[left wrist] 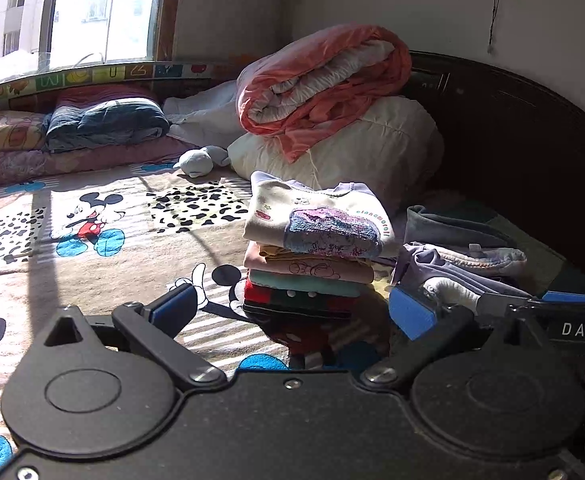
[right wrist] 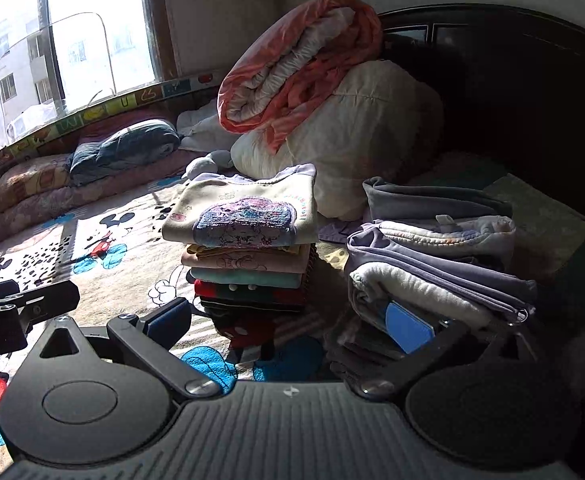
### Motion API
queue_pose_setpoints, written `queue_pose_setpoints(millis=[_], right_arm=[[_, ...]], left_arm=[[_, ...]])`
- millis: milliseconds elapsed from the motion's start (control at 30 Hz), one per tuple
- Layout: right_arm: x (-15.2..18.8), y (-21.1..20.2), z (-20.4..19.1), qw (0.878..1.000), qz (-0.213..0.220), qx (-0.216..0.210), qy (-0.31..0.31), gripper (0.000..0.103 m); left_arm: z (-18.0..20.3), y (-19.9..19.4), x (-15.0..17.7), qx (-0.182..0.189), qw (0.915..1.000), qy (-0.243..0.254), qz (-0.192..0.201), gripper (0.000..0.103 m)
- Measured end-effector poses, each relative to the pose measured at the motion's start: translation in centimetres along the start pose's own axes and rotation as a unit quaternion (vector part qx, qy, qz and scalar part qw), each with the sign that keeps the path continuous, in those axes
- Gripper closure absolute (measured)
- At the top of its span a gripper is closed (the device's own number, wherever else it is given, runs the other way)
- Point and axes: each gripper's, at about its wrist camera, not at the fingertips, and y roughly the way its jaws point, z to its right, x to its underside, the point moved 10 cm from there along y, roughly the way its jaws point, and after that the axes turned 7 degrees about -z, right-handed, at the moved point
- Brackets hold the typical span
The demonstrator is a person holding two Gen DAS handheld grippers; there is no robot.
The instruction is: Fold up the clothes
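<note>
Two piles of clothes are seen on the cartoon-mouse printed bed sheet [left wrist: 92,216]. The tall stack of folded garments [left wrist: 312,256], topped by a cream sweatshirt with a sequin patch [left wrist: 324,224], stands in the middle of the bed. To its right lies a looser pile of purple and white fleece garments [right wrist: 436,264] with a grey piece on its far side.

It is judged that the folding is far along, and that the step in hand is the placing or tidying of the right pile. The lowest layers there look less neat, so the next move probably calls for a gentle squaring of that pile, or for a new garment to be fetched; none unfolded is visible.

The left gripper [left wrist: 292,312] is held spread wide with nothing between its blue pads; the tall stack lies straight ahead of it, just beyond the tips, apart from them. The right gripper [right wrist: 292,320] is also spread and holds nothing. Its right blue pad [right wrist: 408,328] is pushed against the near edge of the fleece pile, under the white layer, while its left finger is near the tall stack but not touching it.

Behind, an orange rolled quilt [left wrist: 320,80] rests on a white bundled duvet [left wrist: 352,152].
</note>
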Motion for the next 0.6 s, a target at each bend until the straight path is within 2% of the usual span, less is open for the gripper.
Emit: queue_pose_setpoints(millis=[167,233,600], right_arm=[[0.4,-0.7,0.1,1.000,0.001,0.010,-0.006,0.000],[0.5,-1.1,0.2,1.000,0.004,0.012,-0.006,0.000],[1.2,-2.7,0.2,1.000,0.010,0.018,-0.012,0.000]], left_arm=[[0.9,-0.9,0.2,-0.033,0.9990,0.028,0.007,0.000],[1.0,-1.0,0.4,-0.031,0.9992,0.025,-0.002,0.000],[1.6,-2.8,0.7,-0.028,0.9996,0.009,0.003,0.000]])
